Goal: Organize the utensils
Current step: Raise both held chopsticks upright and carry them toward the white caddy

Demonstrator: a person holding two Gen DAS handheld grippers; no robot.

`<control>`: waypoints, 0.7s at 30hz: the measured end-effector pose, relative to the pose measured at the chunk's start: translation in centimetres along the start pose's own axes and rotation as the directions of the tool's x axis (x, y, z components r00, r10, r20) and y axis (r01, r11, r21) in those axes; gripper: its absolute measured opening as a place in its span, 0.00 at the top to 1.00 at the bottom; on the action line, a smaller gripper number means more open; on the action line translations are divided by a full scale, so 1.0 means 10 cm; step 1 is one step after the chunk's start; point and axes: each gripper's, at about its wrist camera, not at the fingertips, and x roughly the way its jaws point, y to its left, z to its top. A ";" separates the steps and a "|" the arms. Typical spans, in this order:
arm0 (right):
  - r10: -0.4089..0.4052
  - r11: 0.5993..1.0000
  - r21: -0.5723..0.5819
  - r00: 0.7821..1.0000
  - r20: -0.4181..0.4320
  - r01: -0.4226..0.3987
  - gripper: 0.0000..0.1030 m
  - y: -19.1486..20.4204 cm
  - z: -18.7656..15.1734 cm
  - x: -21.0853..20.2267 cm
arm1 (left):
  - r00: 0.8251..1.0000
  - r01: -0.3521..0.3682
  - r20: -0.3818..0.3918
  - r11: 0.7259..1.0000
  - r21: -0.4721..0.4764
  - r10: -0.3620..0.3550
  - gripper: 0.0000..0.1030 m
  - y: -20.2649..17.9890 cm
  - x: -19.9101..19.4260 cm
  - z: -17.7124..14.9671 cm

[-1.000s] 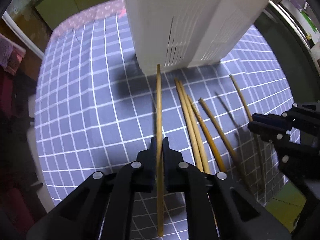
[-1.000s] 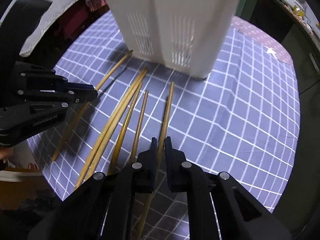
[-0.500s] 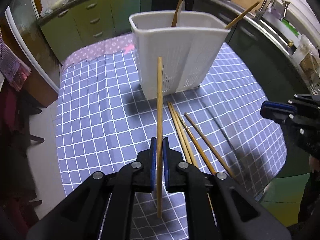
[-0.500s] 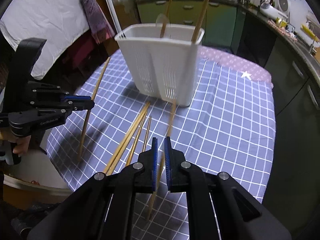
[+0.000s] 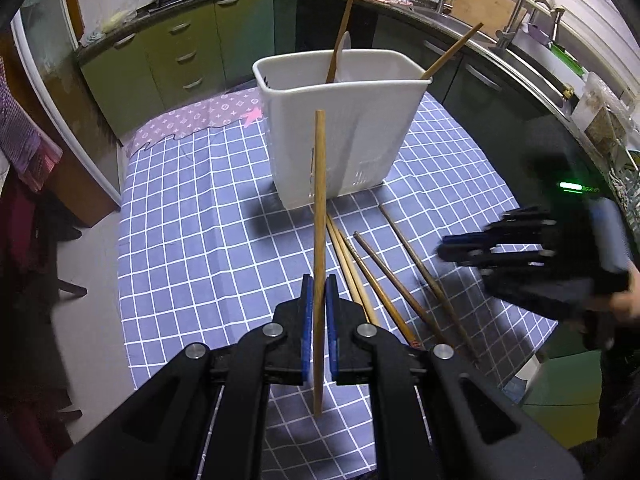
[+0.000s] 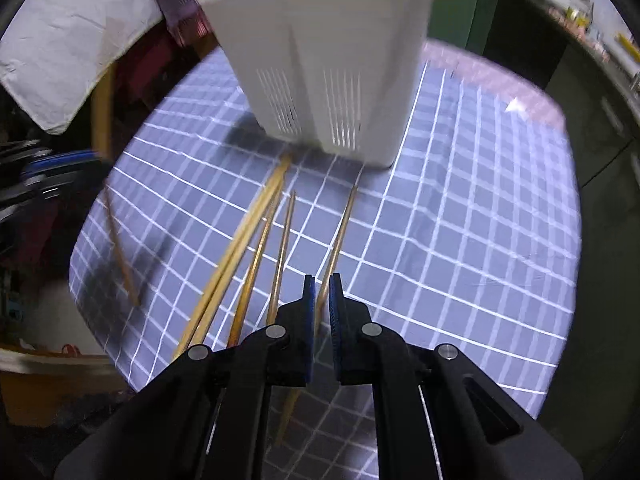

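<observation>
We hold the left gripper (image 5: pixel 317 292) clamped on one long light-wood chopstick (image 5: pixel 319 240), which stands nearly upright between the blue pads. Its upper end shows against the front wall of the tall white plastic utensil basket (image 5: pixel 340 128) and its lower end hangs free below the pads, above the blue tablecloth with the white grid (image 5: pixel 192 248). The basket stands on the cloth beyond the gripper, and two wooden sticks (image 5: pixel 339 40) lean out of its open top.

To the right of the held chopstick, several more wooden chopsticks (image 5: pixel 384 276) lie flat on the cloth, fanned out from near the basket's foot towards us. The right gripper (image 5: pixel 500 248) appears blurred at the right edge of the left view, with a hand (image 5: pixel 624 300) behind it.

In the right wrist view, our right gripper (image 6: pixel 322 304) hangs low over those loose chopsticks, pointing steeply down. Its jaws stand narrowly apart and have just been opening. One slim brown chopstick (image 6: pixel 340 232) on the cloth runs from near the basket's base (image 6: pixel 328 80) into the gap between the pads and on beneath them. We cannot tell for certain whether the pads touch it, though a sliver of space shows on either side. The other loose chopsticks (image 6: pixel 240 248) lie just left of these jaws.
</observation>
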 end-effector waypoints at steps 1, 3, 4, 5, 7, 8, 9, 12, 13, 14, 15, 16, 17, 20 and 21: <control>-0.014 1.000 0.009 1.000 -0.012 0.014 0.84 -0.01 0.05 0.08 | 1.000 -0.001 0.006 1.000 0.003 0.001 0.94 0.00 -0.01 -0.01; -0.053 0.999 0.002 0.998 -0.028 0.053 0.84 -0.01 0.12 0.16 | 1.000 -0.002 0.018 1.000 0.011 0.002 0.94 -0.01 -0.05 -0.01; -0.060 0.998 0.011 0.997 -0.041 0.060 0.84 -0.03 0.16 0.21 | 1.000 -0.001 0.025 1.000 0.012 0.001 0.94 0.00 -0.07 -0.02; -0.062 0.998 0.015 0.997 -0.049 0.063 0.84 -0.04 0.18 0.24 | 1.000 0.000 0.031 1.000 0.011 0.000 0.94 0.01 -0.09 -0.02; -0.079 0.997 0.017 0.995 -0.069 0.080 0.84 -0.06 0.22 0.31 | 0.999 0.006 0.037 1.000 0.010 -0.007 0.94 0.03 -0.11 -0.04; -0.086 0.996 0.016 0.993 -0.075 0.087 0.84 -0.06 0.23 0.33 | 0.999 0.009 0.041 1.000 0.008 -0.009 0.94 0.05 -0.13 -0.04; -0.090 0.996 0.016 0.992 -0.084 0.092 0.84 -0.07 0.24 0.36 | 0.999 0.010 0.045 1.000 0.008 -0.010 0.94 0.06 -0.14 -0.05; -0.081 0.996 0.023 0.991 -0.110 0.084 0.84 -0.07 0.25 0.44 | 0.998 0.008 0.058 1.000 0.007 -0.009 0.94 0.07 -0.19 -0.07; -0.078 0.996 0.025 0.990 -0.114 0.081 0.84 -0.06 0.25 0.46 | 0.998 0.011 0.061 1.000 0.006 -0.011 0.94 0.09 -0.21 -0.08; -0.081 0.996 0.024 0.990 -0.114 0.084 0.84 -0.07 0.26 0.47 | 0.998 0.013 0.063 1.000 0.005 -0.013 0.94 0.09 -0.22 -0.09; -0.086 0.996 0.020 0.990 -0.114 0.089 0.84 -0.05 0.27 0.48 | 0.998 0.013 0.066 1.000 0.004 -0.013 0.94 0.10 -0.24 -0.09; -0.090 0.996 0.017 0.989 -0.114 0.092 0.83 -0.04 0.28 0.48 | 0.998 0.011 0.068 1.000 0.003 -0.011 0.94 0.11 -0.24 -0.09; -0.099 0.995 0.012 0.989 -0.114 0.101 0.83 -0.02 0.28 0.49 | 0.998 0.010 0.068 1.000 0.003 -0.010 0.94 0.12 -0.25 -0.10; -0.113 0.993 0.001 0.988 -0.108 0.114 0.92 0.06 0.31 0.50 | 0.997 0.011 0.070 1.000 0.001 -0.011 0.94 0.12 -0.27 -0.11; -0.117 0.993 -0.002 0.987 -0.105 0.118 0.93 0.08 0.31 0.50 | 0.997 0.011 0.072 1.000 0.002 -0.011 0.94 0.12 -0.27 -0.12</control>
